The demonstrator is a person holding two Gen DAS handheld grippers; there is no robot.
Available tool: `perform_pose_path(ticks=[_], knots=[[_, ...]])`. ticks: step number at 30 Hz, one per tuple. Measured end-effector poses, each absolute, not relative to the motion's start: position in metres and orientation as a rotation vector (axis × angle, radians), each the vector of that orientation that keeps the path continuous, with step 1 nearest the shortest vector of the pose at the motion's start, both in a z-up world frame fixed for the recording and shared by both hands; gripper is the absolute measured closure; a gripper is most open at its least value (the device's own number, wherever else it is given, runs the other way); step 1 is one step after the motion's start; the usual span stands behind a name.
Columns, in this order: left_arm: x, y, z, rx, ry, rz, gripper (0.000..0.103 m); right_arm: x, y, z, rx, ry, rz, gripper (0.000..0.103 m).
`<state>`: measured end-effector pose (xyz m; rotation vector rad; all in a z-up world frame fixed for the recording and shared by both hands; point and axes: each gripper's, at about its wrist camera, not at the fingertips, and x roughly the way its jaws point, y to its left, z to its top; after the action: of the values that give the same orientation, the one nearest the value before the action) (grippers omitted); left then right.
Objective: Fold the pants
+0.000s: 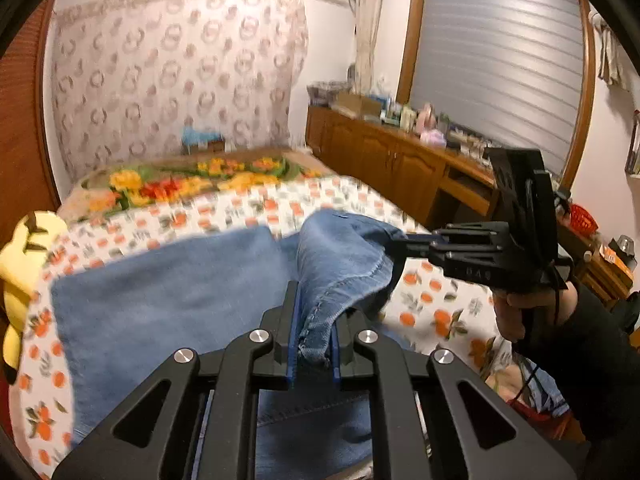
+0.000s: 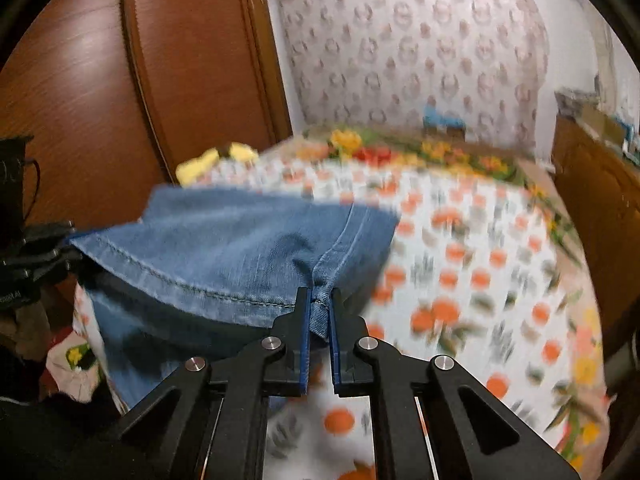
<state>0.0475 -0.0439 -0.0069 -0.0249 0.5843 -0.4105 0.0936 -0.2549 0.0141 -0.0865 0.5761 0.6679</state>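
Both the left gripper (image 1: pixel 314 334) and right gripper (image 2: pixel 319 320) are clamping the pants (image 1: pixel 172 292) hem, jaws closed, above the bed (image 1: pixel 436 304).

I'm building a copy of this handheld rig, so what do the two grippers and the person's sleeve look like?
Both the left gripper and the right gripper are matte black, with angular linkage arms that have triangular cut-outs, silver round pivot pins, and flat blue pads on the fingers. In the left wrist view, the right gripper has a boxy black body with a thin black cable, and the sleeve is black.
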Motion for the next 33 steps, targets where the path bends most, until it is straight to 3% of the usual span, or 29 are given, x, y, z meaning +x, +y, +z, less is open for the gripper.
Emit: perform_pose_path(ticks=[6, 12, 33], knots=[[0.032, -0.022, 0.022, -0.054, 0.517, -0.394, 0.090, 0.085, -0.245, 0.066, -0.109, 0.440, 0.704, 0.095], [0.019, 0.001, 0.032, -0.070, 0.487, -0.353, 0.097, 0.081, -0.215, 0.094, -0.134, 0.369, 0.777, 0.095], [-0.001, 0.113, -0.014, -0.182, 0.554, -0.150, 0.101, 0.139, -0.074, 0.087, -0.348, 0.422, 1.000, 0.095]])
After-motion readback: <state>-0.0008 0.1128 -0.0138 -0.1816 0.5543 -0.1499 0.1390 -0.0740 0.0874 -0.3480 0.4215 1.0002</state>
